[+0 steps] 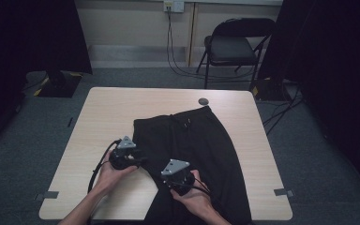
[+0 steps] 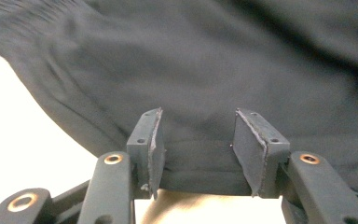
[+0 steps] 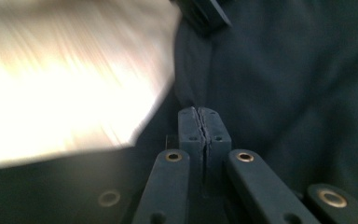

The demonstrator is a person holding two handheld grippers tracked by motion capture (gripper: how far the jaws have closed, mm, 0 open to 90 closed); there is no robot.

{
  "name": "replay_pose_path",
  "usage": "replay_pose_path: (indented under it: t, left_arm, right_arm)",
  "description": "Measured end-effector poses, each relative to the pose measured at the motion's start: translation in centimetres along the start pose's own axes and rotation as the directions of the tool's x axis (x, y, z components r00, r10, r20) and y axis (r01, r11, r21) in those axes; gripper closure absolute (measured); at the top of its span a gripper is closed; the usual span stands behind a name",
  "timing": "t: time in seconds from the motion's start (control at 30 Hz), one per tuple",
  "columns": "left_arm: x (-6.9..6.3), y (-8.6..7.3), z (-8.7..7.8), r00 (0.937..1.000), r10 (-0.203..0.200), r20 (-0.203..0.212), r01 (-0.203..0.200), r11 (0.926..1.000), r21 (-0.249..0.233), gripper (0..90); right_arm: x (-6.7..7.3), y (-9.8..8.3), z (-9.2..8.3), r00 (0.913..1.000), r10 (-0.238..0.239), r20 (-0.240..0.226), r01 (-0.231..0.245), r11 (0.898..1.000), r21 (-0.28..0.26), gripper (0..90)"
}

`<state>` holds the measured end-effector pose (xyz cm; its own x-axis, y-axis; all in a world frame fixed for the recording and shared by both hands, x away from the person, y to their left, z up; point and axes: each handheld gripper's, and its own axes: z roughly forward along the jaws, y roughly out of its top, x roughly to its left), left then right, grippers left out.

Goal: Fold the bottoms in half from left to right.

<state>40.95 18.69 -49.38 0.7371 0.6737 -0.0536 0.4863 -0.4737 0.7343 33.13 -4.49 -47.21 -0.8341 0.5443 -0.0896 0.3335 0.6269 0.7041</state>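
A black garment (image 1: 192, 140) with a drawstring waist lies spread on the light wooden table (image 1: 112, 108), its lower end hanging over the near edge. My left gripper (image 1: 140, 161) is at the garment's left edge. In the left gripper view its jaws (image 2: 198, 140) stand open, and a folded edge of the black cloth (image 2: 214, 60) lies between the pads. My right gripper (image 1: 171, 177) rests on the garment nearer the person. In the right gripper view its pads (image 3: 199, 121) are closed together against a fold of the cloth (image 3: 284, 93); I cannot tell whether cloth is caught between them.
A small dark round object (image 1: 203, 101) sits on the table's far side by the waistband. Beyond the table stand a black folding chair (image 1: 234, 44) and cables (image 1: 173, 56) trailing from a wall socket. Dark curtains hang at both sides.
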Motion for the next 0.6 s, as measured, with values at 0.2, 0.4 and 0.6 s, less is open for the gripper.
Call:
replay_pose_path:
  t: [0.2, 0.4, 0.6]
  left_arm:
    - [-0.1, 0.0, 0.0, 0.9992, 0.015, -0.036, -0.014, 0.9998, 0.015, 52.5]
    - [-0.2, -0.1, 0.1, 0.999, 0.005, -0.044, -0.005, 1.0, 0.003, 52.9]
    - [1.2, -0.2, -1.1, 0.9973, -0.07, -0.024, 0.069, 0.9965, -0.048, 51.7]
  right_arm:
    - [-0.6, -1.5, 1.0, 0.9973, 0.062, -0.04, -0.062, 0.998, -0.005, 66.2]
    - [0.4, 0.3, 1.6, 0.9941, 0.058, -0.091, -0.064, 0.996, -0.06, 49.5]
    - [0.2, -0.3, 2.3, 0.9985, 0.046, -0.028, -0.047, 0.999, -0.028, 77.1]
